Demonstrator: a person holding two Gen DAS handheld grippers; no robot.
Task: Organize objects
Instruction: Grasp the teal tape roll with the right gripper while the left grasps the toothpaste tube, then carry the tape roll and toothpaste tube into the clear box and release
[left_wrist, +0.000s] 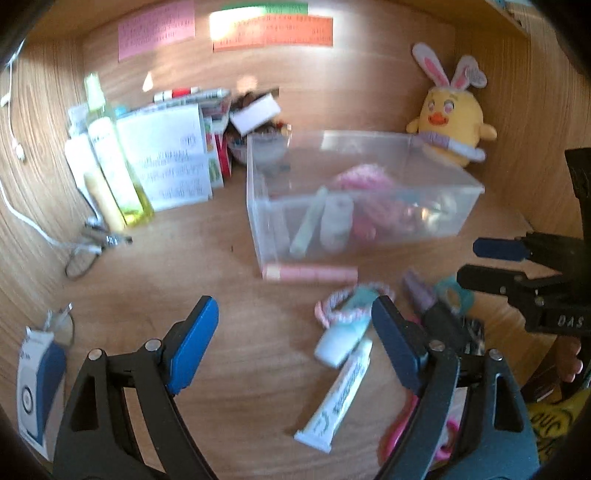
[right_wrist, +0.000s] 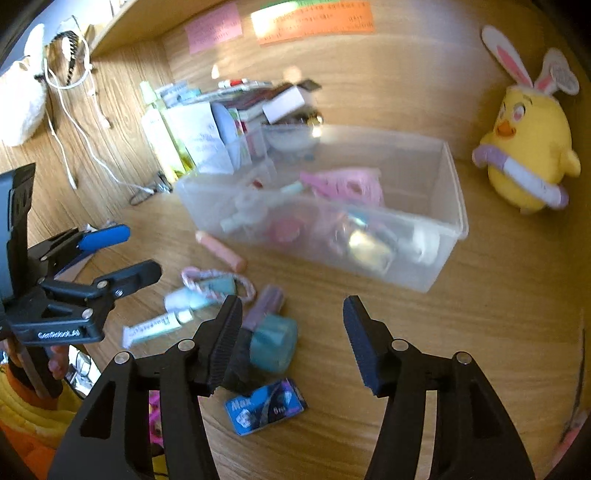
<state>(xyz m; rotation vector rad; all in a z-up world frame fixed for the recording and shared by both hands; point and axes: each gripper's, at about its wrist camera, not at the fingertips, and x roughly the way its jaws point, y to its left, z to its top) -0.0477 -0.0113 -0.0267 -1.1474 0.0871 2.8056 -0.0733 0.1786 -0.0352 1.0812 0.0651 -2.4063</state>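
Toothpaste tube (left_wrist: 338, 395) lies flat, cap end toward the bin (left_wrist: 369, 236).

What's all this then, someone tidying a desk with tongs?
Pretty much. A person holds a two-finger gripper in each hand, sorting small toiletries into a clear plastic bin on a wooden desk. Both the left gripper and right gripper are open and hold nothing. The bin already holds several items. Loose on the desk in front of it lie a pink tube, a white tube, a braided hair tie, a teal bottle and a blue packet.
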